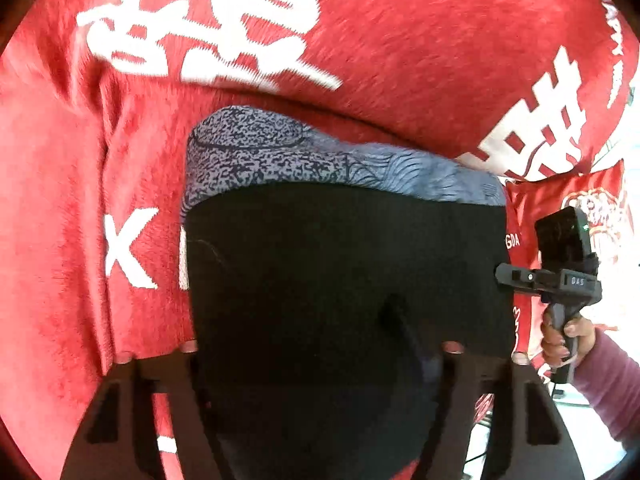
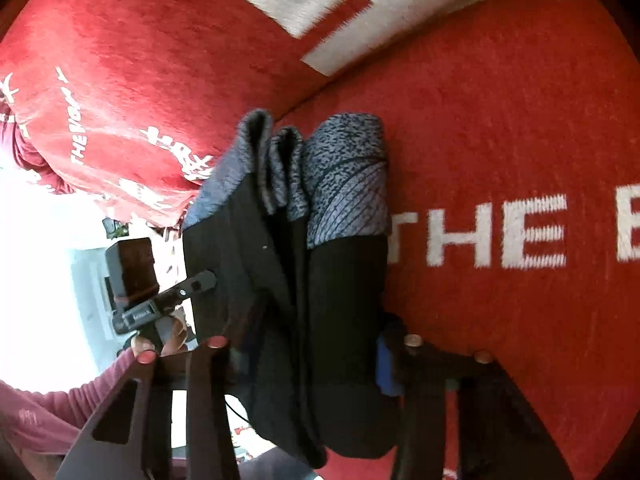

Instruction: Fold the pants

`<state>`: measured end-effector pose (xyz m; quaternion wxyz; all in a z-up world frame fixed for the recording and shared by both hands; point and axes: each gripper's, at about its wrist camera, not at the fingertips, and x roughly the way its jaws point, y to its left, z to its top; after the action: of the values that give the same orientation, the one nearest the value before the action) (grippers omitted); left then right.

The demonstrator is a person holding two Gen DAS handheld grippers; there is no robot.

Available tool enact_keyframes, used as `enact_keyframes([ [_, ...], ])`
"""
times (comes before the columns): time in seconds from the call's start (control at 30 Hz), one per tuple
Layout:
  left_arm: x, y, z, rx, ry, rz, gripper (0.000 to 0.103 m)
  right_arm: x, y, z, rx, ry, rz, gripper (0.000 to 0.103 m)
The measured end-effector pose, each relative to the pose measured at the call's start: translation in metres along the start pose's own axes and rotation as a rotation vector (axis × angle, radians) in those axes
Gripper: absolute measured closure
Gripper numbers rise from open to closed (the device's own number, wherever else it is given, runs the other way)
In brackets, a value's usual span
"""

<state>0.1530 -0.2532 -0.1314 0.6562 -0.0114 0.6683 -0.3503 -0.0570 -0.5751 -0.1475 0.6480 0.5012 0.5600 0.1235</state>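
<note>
The pants [image 1: 344, 264] are black with a grey-blue patterned band [image 1: 320, 156], folded into a thick bundle held up over a red blanket [image 1: 420, 52]. My left gripper [image 1: 320, 352] has the bundle between its fingers, shut on it. My right gripper [image 2: 312, 344] grips the same bundle [image 2: 320, 288] from the other side, seen edge-on with several layers [image 2: 296, 168]. The right gripper also shows in the left wrist view [image 1: 560, 268], its tip at the pants' right edge. The left gripper shows in the right wrist view [image 2: 160, 292], its tip on the pants' left edge.
The red blanket with white lettering [image 2: 500, 232] covers a sofa seat and backrest [image 2: 132, 64]. A red cushion [image 1: 576, 208] stands at the right in the left wrist view. A bright floor area [image 2: 40, 280] lies beyond the sofa edge.
</note>
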Motion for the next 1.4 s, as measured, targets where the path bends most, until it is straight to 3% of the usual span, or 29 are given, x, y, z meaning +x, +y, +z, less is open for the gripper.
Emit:
enact_keyframes([
  [0.2, -0.036, -0.023, -0.024, -0.003, -0.052, 0.028, 0.044, -0.016, 0.026, -0.017, -0.007, -0.005, 0.086, 0.065],
  [0.4, -0.067, -0.033, -0.067, -0.006, -0.053, 0.03, 0.044, -0.032, 0.04, -0.061, 0.013, 0.007, 0.146, 0.065],
  [0.63, -0.042, -0.009, -0.108, -0.014, 0.017, 0.073, 0.043, -0.003, 0.035, -0.109, 0.04, 0.019, 0.118, 0.064],
  [0.7, -0.026, 0.004, -0.116, -0.013, 0.026, 0.112, 0.027, 0.019, 0.029, -0.113, 0.031, 0.039, 0.058, 0.061],
  [0.73, -0.022, 0.011, -0.118, -0.021, 0.004, 0.131, 0.01, 0.026, 0.025, -0.114, 0.013, 0.035, 0.002, 0.055],
  [0.77, -0.019, 0.017, -0.119, -0.031, -0.019, 0.15, 0.0, 0.028, 0.022, -0.115, 0.004, 0.019, -0.027, 0.05],
  [0.83, -0.016, 0.026, -0.12, -0.052, -0.02, 0.128, 0.0, 0.028, 0.019, -0.116, 0.016, -0.008, -0.042, 0.044],
  [0.93, -0.017, 0.025, -0.121, -0.058, -0.017, 0.135, 0.0, 0.026, 0.032, -0.121, -0.005, -0.038, -0.133, 0.037],
  [1.1, -0.033, 0.003, -0.123, -0.02, -0.048, 0.296, 0.0, 0.009, 0.053, -0.138, -0.031, -0.088, -0.383, 0.025],
  [1.27, -0.051, -0.02, -0.141, 0.049, -0.052, 0.455, 0.0, -0.005, 0.061, -0.161, 0.022, -0.133, -0.483, 0.021],
  [1.4, -0.06, -0.038, -0.159, 0.069, -0.04, 0.501, 0.0, -0.009, 0.074, -0.184, 0.034, -0.157, -0.573, 0.019],
])
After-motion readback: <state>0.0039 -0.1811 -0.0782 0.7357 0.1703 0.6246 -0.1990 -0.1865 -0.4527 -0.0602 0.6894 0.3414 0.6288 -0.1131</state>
